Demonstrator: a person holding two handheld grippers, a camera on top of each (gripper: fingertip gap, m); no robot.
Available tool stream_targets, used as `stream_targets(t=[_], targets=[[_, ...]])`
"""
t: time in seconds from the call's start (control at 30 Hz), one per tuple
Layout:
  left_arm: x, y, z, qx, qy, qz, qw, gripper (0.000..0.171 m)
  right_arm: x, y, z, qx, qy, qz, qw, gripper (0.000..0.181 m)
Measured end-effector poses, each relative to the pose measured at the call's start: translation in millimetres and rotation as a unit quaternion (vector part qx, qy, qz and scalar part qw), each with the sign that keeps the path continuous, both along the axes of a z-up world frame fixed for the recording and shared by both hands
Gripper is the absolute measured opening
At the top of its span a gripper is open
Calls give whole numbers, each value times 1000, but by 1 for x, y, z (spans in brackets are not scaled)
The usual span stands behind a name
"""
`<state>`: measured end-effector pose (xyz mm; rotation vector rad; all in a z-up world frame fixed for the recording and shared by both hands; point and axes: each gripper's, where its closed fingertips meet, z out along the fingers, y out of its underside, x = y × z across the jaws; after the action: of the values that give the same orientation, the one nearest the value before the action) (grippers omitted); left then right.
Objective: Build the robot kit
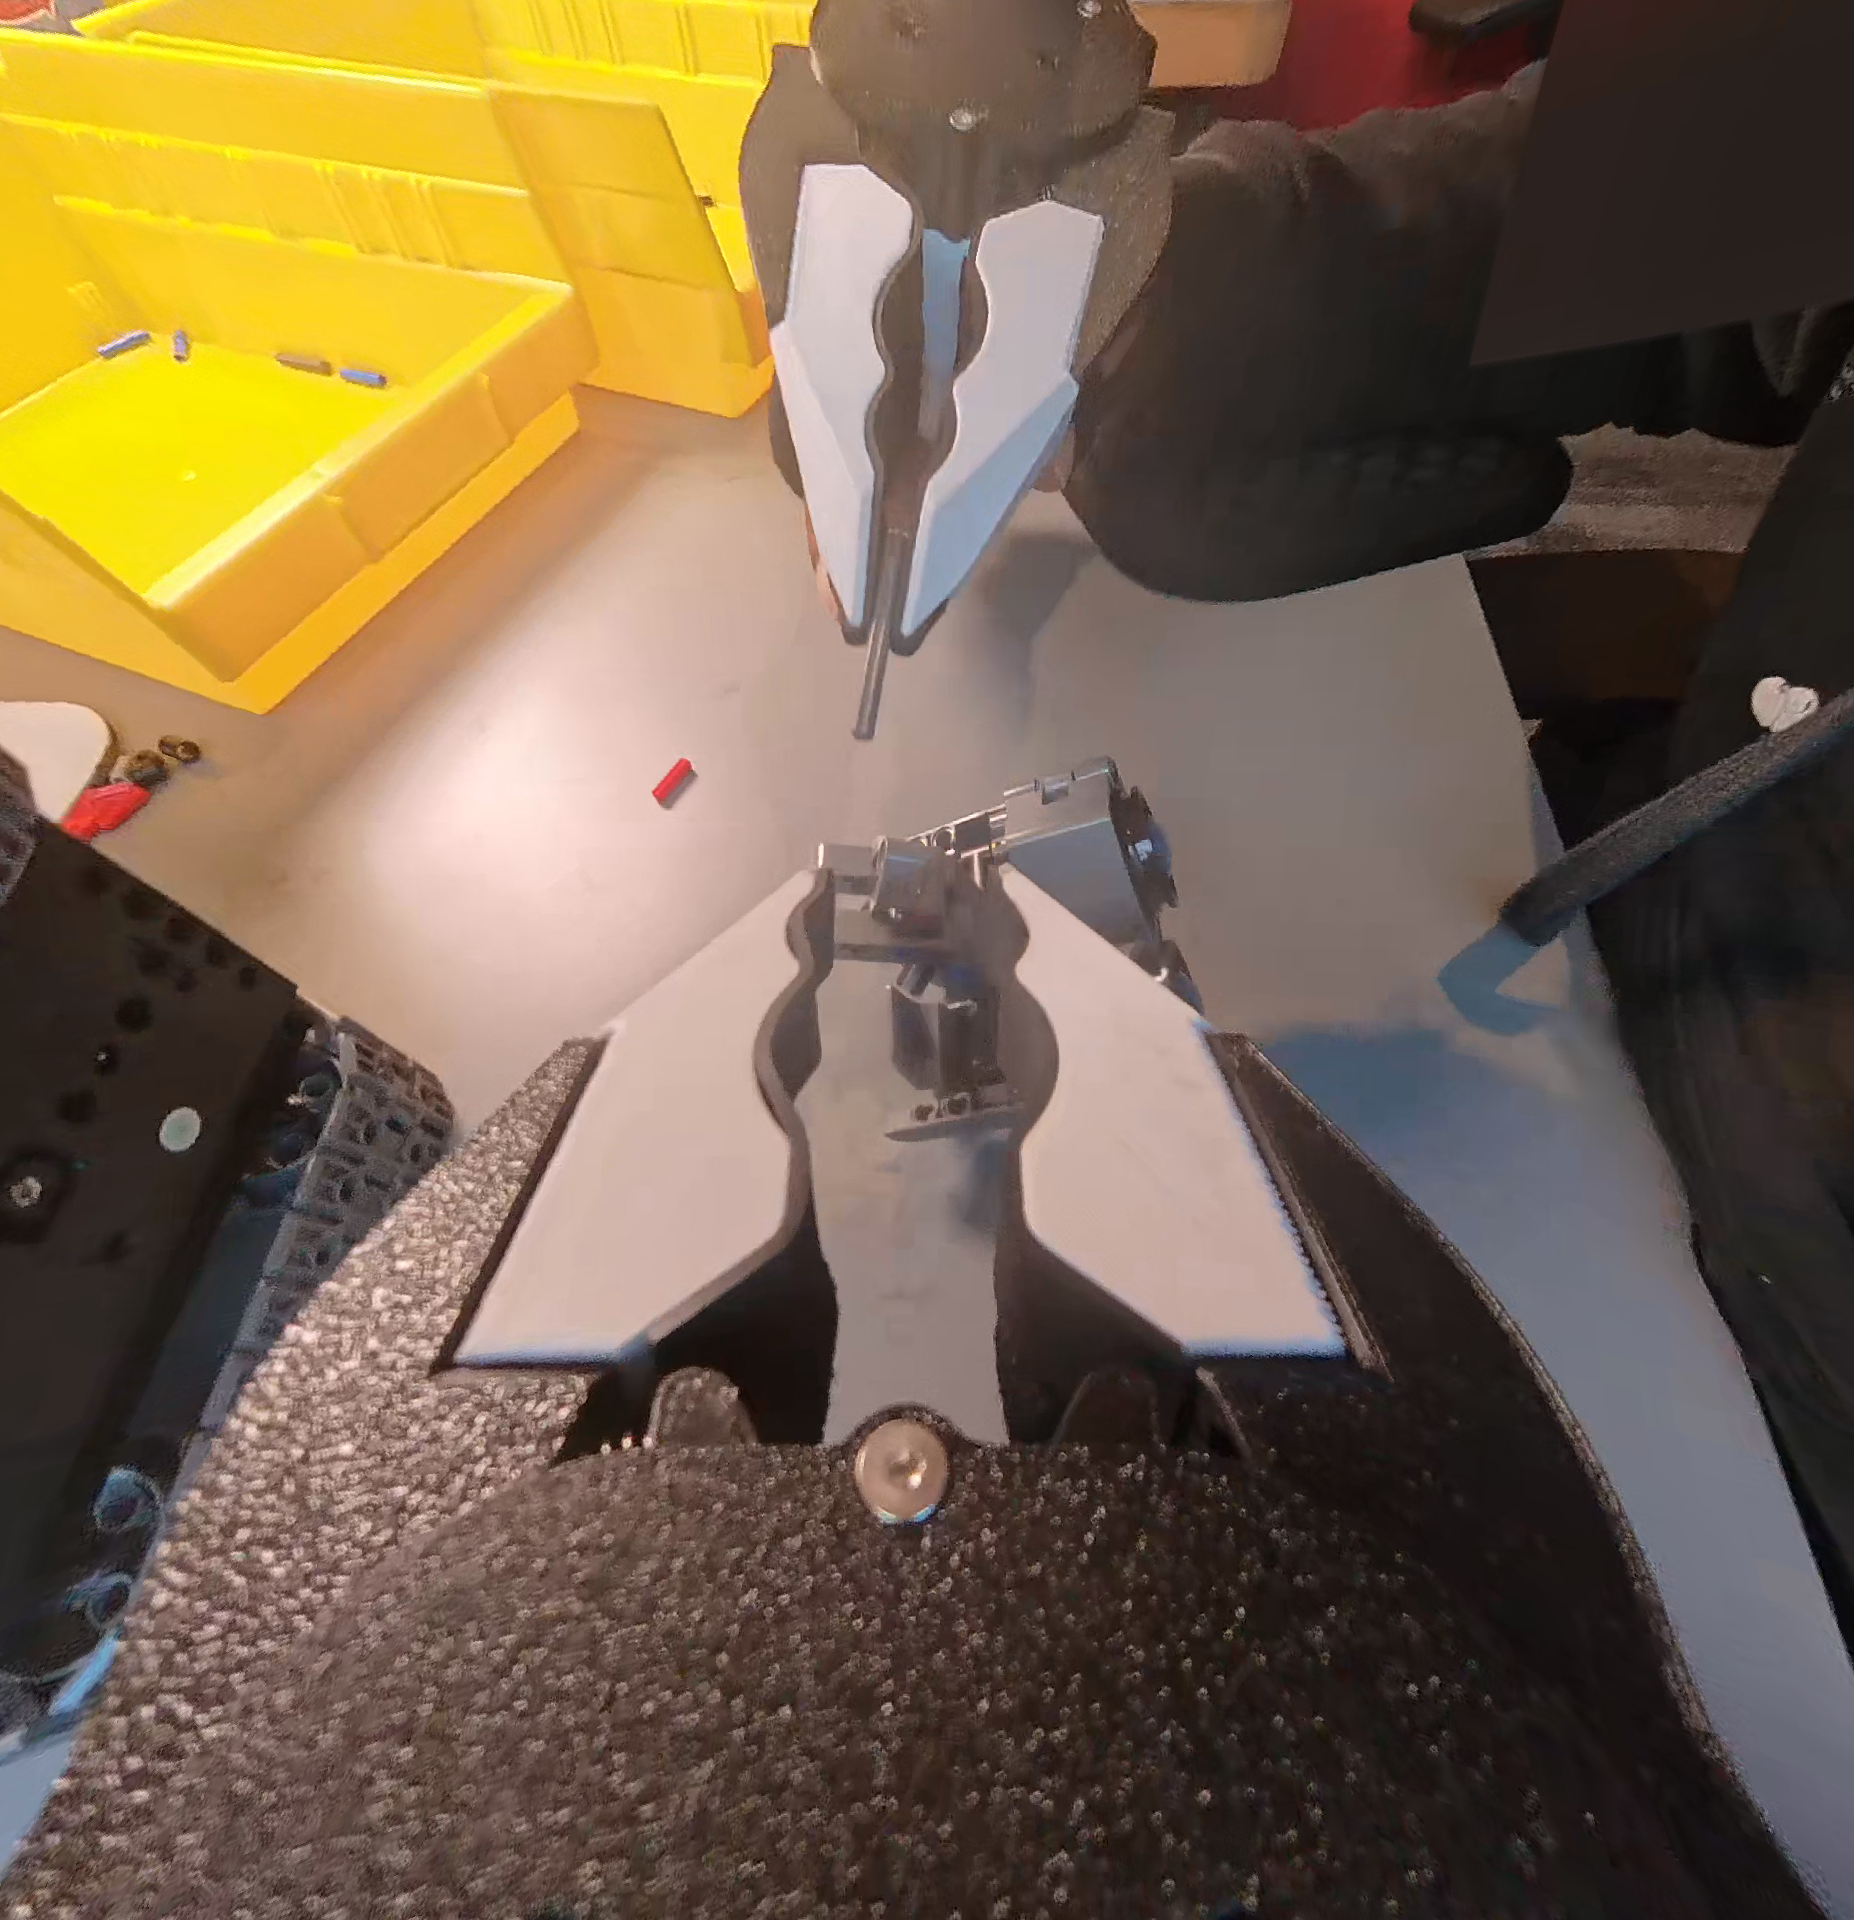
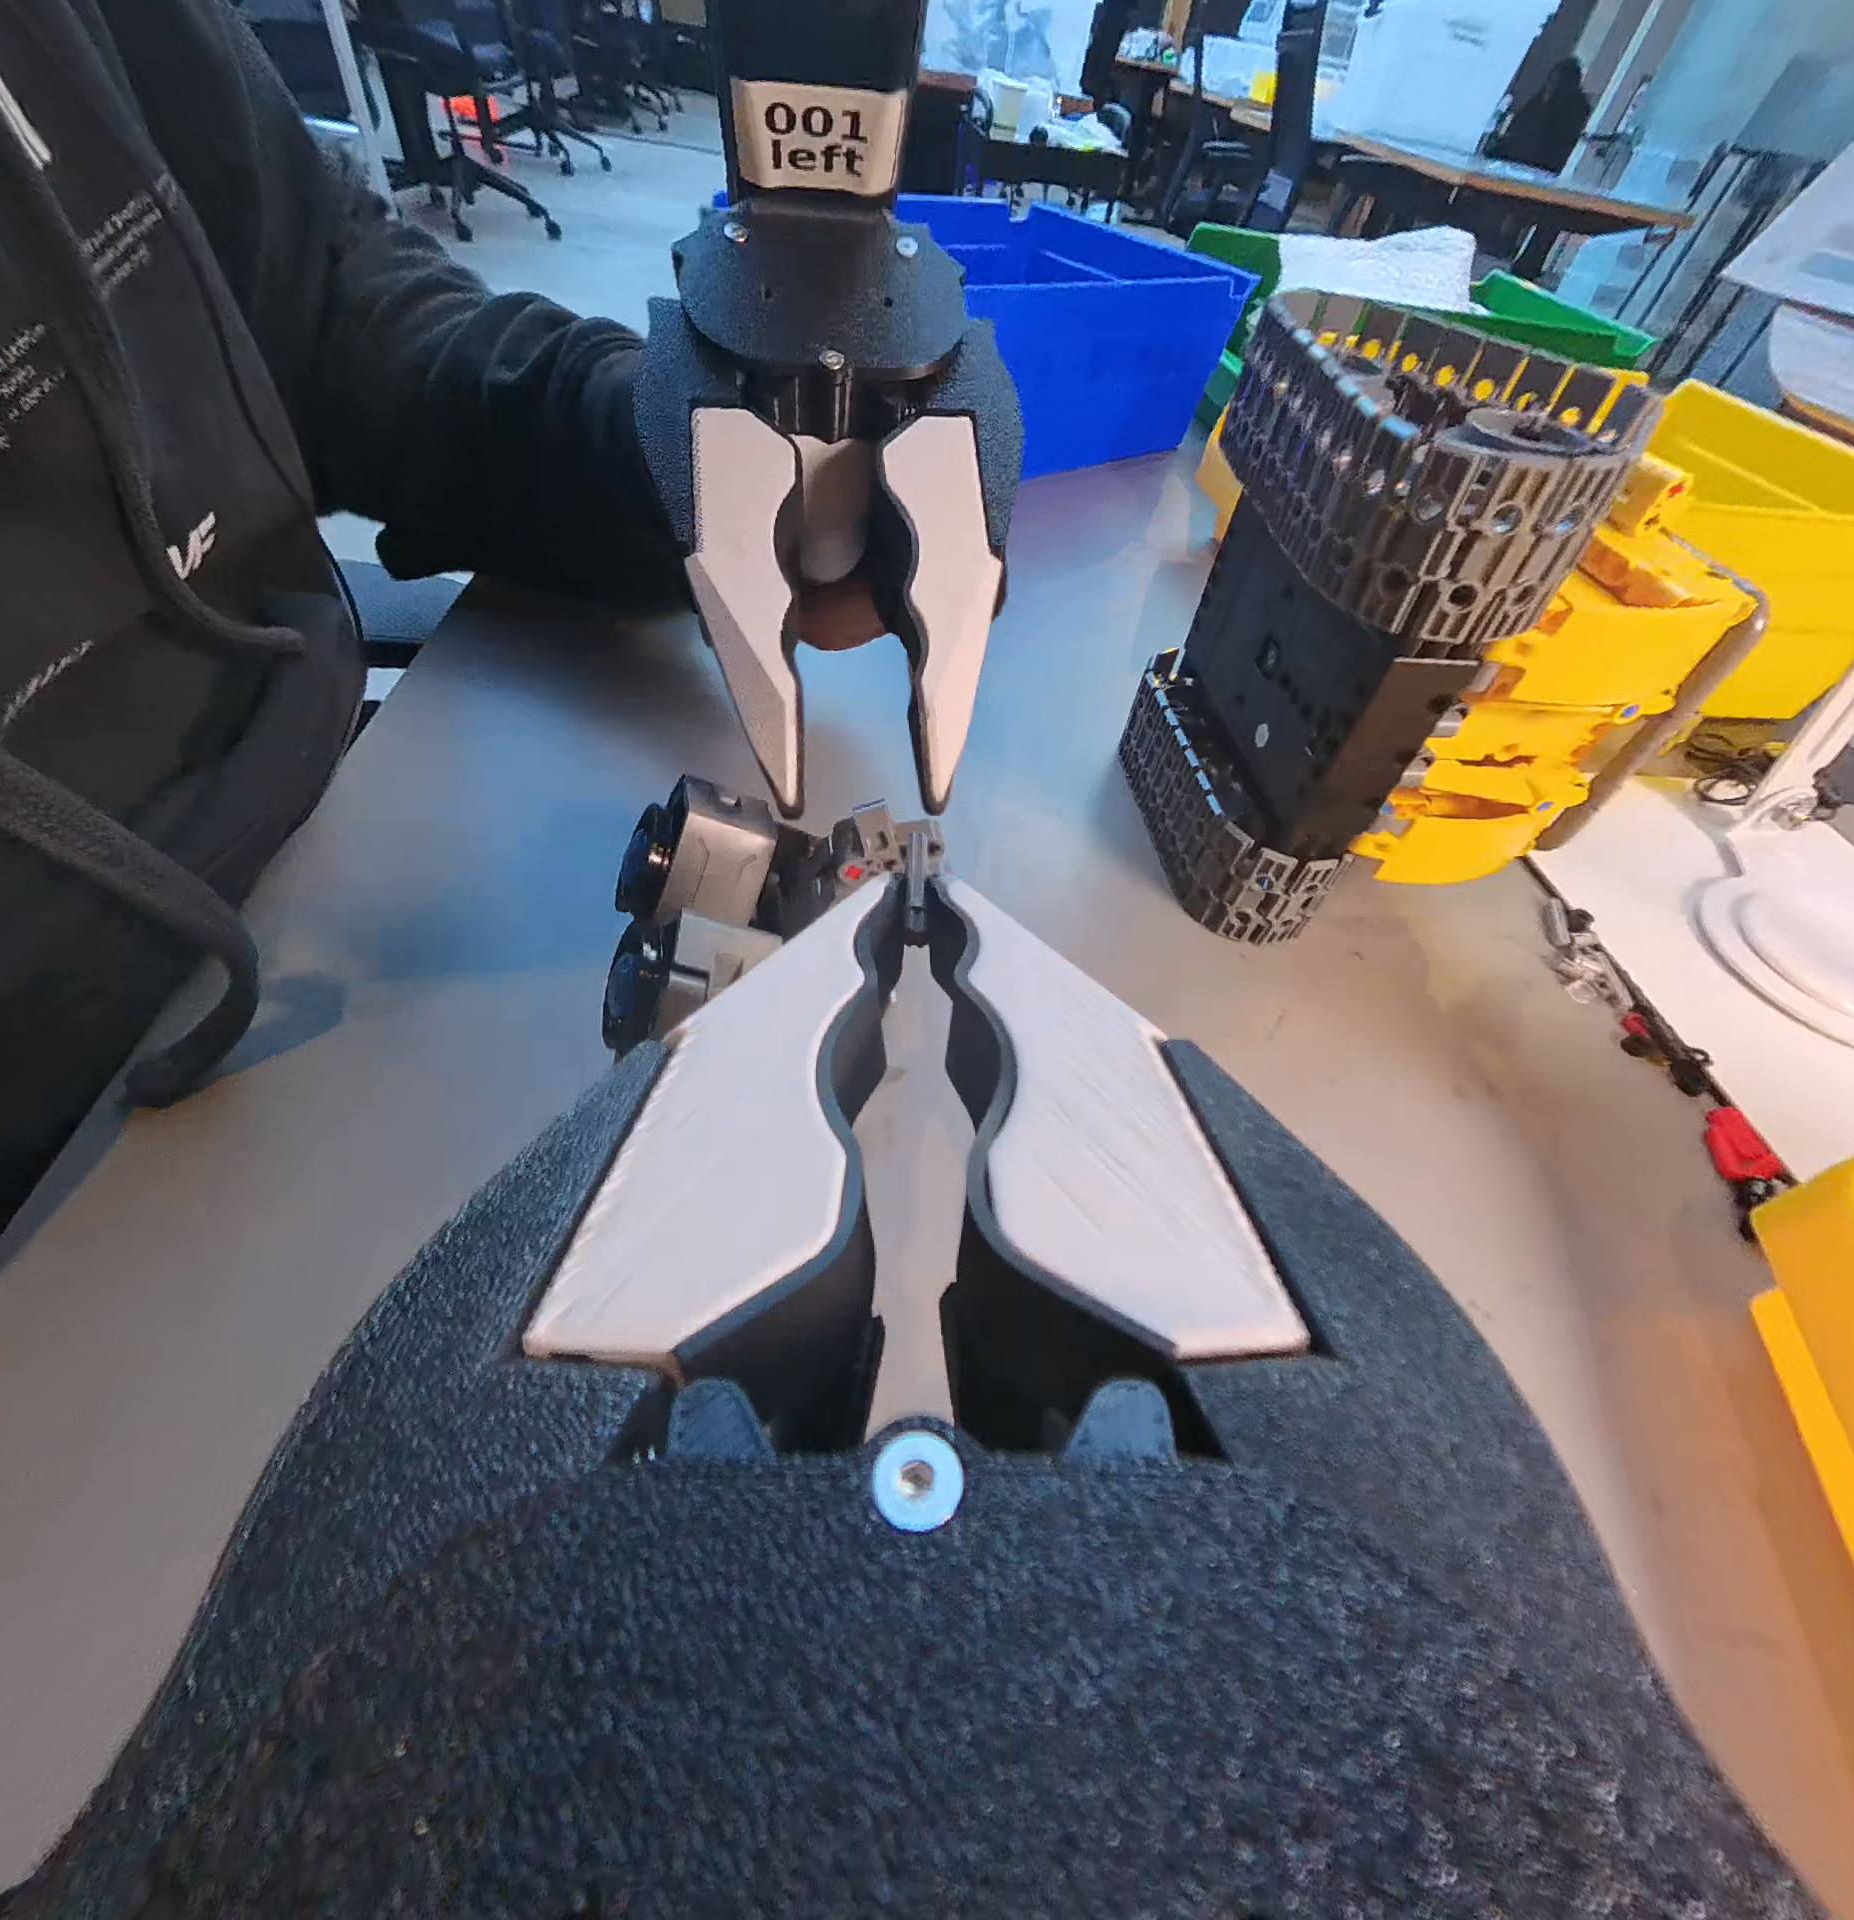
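Left wrist view: your left gripper stood parted around the grey brick assembly on the table.
At nine o'clock lay a red brick; at twelve o'clock your right gripper pinched a black axle, its tip hovering just above the assembly.

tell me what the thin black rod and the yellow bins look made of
Thin black rod: looks like hard plastic, though dark metal is possible; matte black, straight and unbent between the right tongs. Yellow bins: moulded plastic, with a smooth sheen and ribbed walls.
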<state>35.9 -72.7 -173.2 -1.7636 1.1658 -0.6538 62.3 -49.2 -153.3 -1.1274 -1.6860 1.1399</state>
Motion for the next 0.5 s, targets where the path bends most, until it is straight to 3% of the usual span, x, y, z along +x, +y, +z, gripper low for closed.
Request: stream_targets(t=[0.13,0.2,0.5], targets=[[3,7,-16,29,66,2,997,29,-1,-6,-10,-2,-18,14,1000,3],[4,5,-16,42,72,-4,997,18,0,-6,-10,-4,-20,16,1000,3],[6,7,-16,37,59,-10,998,14,-2,-10,-17,-14,-28,25,999,3]])
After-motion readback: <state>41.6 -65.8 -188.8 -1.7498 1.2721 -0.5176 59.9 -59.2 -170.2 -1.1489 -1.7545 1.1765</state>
